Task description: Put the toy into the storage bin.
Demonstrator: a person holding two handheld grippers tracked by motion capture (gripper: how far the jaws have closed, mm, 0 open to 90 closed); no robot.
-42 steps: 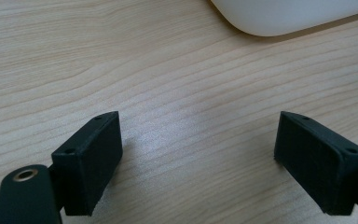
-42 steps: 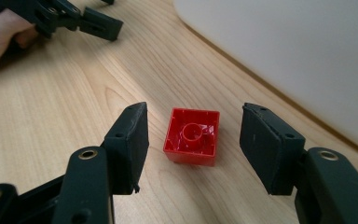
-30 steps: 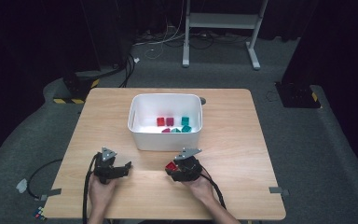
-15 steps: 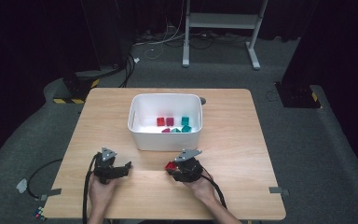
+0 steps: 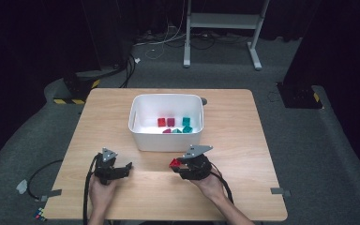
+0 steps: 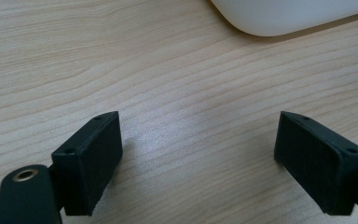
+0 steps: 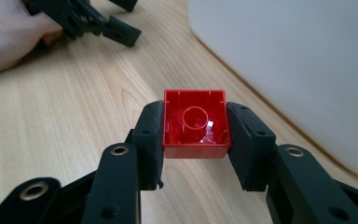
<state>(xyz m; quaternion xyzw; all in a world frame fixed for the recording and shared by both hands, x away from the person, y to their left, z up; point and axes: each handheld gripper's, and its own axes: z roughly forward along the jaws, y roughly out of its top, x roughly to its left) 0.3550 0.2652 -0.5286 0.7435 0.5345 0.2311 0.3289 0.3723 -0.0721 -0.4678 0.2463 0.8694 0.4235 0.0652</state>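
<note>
Item one, your right tongs point(image 7: 195, 140): pinching a red block point(image 7: 196, 125) by its two side walls, hollow underside turned toward the gripper camera, held just above the tabletop point(image 5: 243, 136) and close beside the near wall of the white bin point(image 5: 166, 140). Against the pictures of a second ago and half a second ago nothing has shifted; both hands, the block and the bin sit where they sat, so you are pausing with the piece secured rather than carrying it. Judged from that, the grip is done and the lift over the bin wall is the step outstanding. Item two, your left tongs point(image 6: 209, 163): spread wide, nothing between them, resting low over bare wood near the bin's corner. Item three, bin contents: two red pieces point(image 5: 166, 122) and several teal pieces point(image 5: 186, 123) lying toward the far right of the floor. Item four, surface: pale wood-grain tabletop, bare apart from the bin and your hands. Item five, room: dark grey carpet, black drapes around, a white metal stand point(image 5: 225, 21) behind, loose cables point(image 5: 159, 42) on the floor, yellow-and-black striped tape point(image 5: 68, 101) at left.
</note>
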